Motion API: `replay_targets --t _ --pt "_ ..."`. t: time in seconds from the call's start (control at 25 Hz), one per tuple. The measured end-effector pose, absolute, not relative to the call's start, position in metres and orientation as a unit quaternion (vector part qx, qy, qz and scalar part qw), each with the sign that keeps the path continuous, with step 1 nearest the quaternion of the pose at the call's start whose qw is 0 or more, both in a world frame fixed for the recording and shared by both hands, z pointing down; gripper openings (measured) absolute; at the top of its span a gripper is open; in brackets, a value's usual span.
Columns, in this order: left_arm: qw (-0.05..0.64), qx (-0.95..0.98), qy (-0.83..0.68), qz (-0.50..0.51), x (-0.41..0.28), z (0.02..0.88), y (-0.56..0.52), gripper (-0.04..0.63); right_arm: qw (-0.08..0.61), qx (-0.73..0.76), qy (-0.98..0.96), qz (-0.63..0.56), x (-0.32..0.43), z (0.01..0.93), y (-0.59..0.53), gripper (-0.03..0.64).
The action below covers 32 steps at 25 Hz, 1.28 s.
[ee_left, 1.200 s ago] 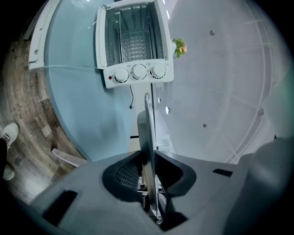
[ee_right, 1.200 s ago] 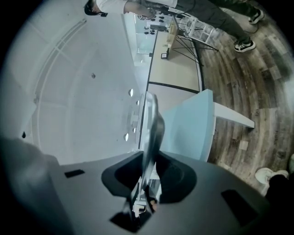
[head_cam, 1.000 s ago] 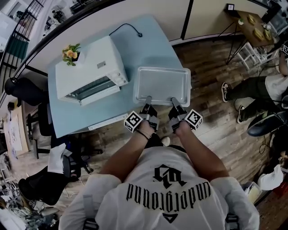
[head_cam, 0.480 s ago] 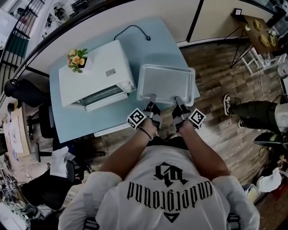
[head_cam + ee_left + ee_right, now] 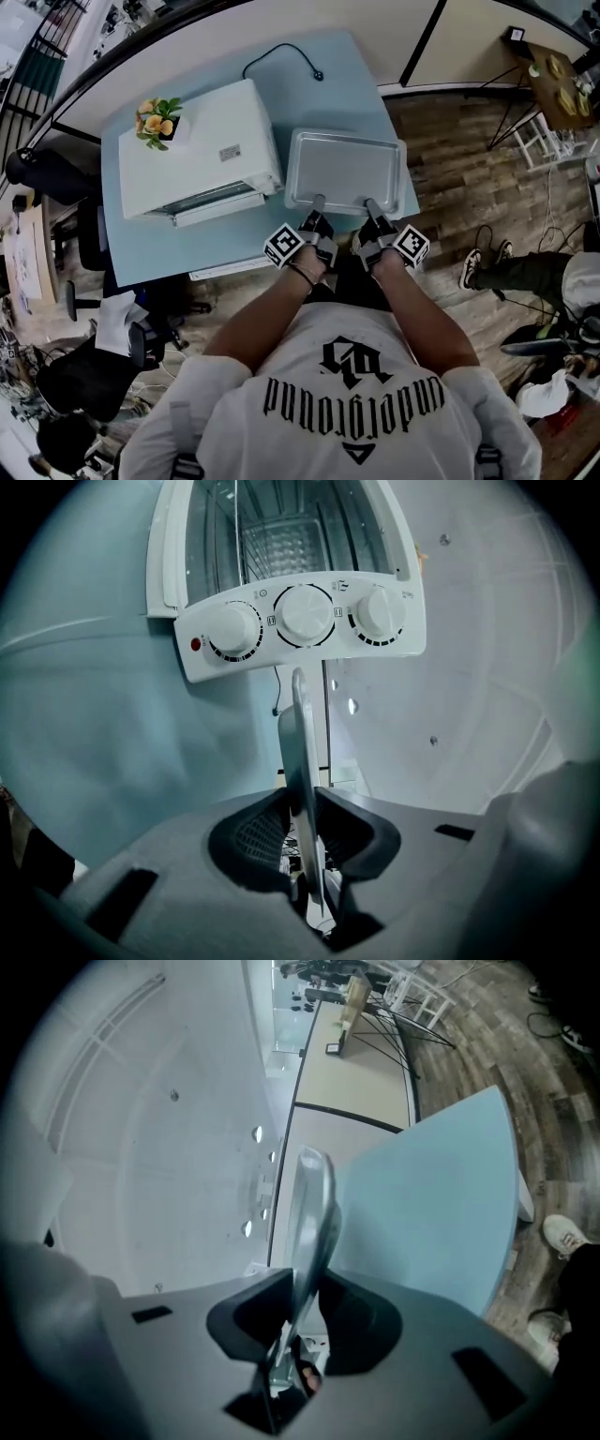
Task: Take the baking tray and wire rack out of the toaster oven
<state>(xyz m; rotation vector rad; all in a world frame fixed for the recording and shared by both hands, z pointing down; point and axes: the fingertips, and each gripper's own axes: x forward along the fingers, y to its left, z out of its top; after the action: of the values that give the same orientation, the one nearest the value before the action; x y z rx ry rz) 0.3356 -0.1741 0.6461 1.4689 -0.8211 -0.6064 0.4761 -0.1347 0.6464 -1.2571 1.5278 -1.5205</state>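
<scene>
- Pale blue table (image 5: pixel 155 248): reaches ahead and leftward from the left gripper (image 5: pixel 318 201).
- White toaster oven (image 5: pixel 197 150): stands on it, ahead-left of that gripper.
- Black cord (image 5: pixel 281 45): lies on it, far ahead, beyond the oven.

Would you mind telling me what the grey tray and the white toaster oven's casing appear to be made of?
The shallow grey baking tray looks like thin sheet metal, matt with a soft sheen and a raised rim. The white box-shaped toaster oven seems painted metal, smooth and even.
</scene>
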Motion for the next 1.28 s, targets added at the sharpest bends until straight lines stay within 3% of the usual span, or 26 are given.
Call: replay_targets --t 0.96,1.28 --pt "0.629 0.571 -0.451 -0.273 0.349 0.711 -0.200 0.092 0.194 -0.432 0.591 -0.653 0.495 0.716 -0.190 0.097" --pt "0.633 0.554 -0.465 -0.276 0.346 0.729 -0.201 0.095 0.195 -0.416 0.596 -0.658 0.490 0.730 -0.199 0.098"
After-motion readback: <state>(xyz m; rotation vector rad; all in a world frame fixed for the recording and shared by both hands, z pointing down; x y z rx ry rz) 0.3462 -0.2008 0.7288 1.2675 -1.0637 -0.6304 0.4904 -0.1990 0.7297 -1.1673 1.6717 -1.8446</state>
